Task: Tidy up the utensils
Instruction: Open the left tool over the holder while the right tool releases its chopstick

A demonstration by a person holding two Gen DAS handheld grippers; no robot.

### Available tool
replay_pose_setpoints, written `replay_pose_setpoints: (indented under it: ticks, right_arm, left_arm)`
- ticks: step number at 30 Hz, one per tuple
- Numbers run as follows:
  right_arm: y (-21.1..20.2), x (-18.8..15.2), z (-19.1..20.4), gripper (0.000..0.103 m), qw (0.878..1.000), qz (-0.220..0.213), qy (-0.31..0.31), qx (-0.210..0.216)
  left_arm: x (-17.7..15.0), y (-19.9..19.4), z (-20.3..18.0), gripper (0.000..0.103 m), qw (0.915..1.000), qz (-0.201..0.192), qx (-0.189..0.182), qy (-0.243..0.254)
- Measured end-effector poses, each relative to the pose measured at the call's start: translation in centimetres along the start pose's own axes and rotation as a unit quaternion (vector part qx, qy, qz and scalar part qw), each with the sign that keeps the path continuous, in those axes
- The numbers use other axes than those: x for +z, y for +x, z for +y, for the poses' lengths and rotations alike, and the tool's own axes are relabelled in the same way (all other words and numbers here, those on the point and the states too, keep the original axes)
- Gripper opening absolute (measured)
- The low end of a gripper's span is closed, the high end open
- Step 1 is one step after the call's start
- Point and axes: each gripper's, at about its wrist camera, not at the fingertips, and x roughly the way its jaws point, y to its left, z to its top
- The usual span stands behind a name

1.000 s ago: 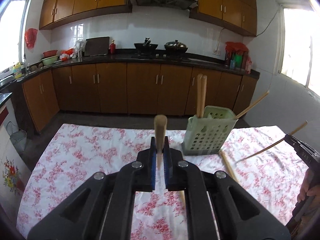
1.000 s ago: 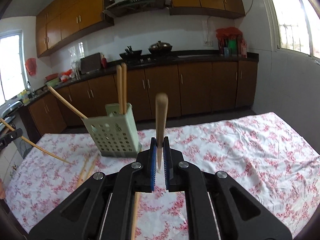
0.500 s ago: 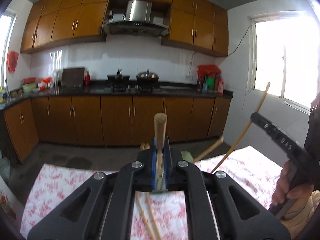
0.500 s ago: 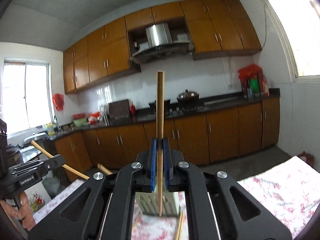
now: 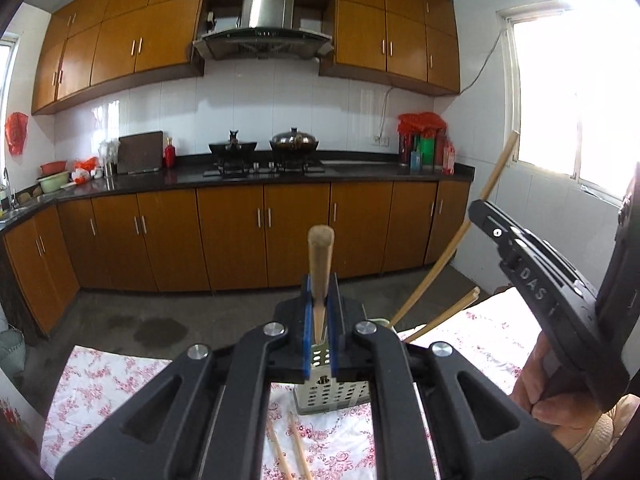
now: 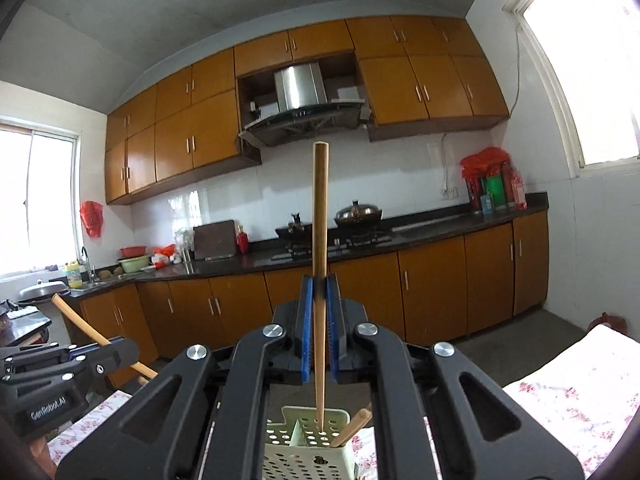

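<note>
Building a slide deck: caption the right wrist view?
Right tool holds a chopstick upright, tip entering the green utensil basket.

Pale green perforated utensil holder (image 6: 308, 456) at lower centre, tan wooden chopstick (image 6: 319, 280) above it, blue pads (image 6: 305, 336) on black gripper (image 6: 319, 336), red-floral white tablecloth (image 5: 104, 384) lower left.

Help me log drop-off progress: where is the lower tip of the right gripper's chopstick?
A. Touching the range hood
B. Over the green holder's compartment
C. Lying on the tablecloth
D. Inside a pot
B: the right gripper holds its chopstick upright, tip just over the green utensil holder.
</note>
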Motion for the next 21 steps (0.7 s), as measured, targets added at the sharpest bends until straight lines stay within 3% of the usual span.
replay_pose_setpoints:
  ticks: [10,15,21]
  right_arm:
    - [1.2,-3.1,-0.1,0.008,0.997,0.079,-0.004,0.004]
    - [0.0,-2.6,-0.6,0.020,0.996,0.087,-0.001,0.002]
    - [-2.7,-1.2,-1.3,0.021,0.997,0.075,-0.005,-0.001]
  left_arm:
    - [-1.6,4.4,1.6,0.008,0.9989,0.040,-0.007,-0.025]
    - [-1.9,3.7,2.2,0.013,0.9989,0.032,-0.007,-0.033]
    - [-2.0,0.4,2.6,0.022,0.9990,0.007,-0.001,-0.044]
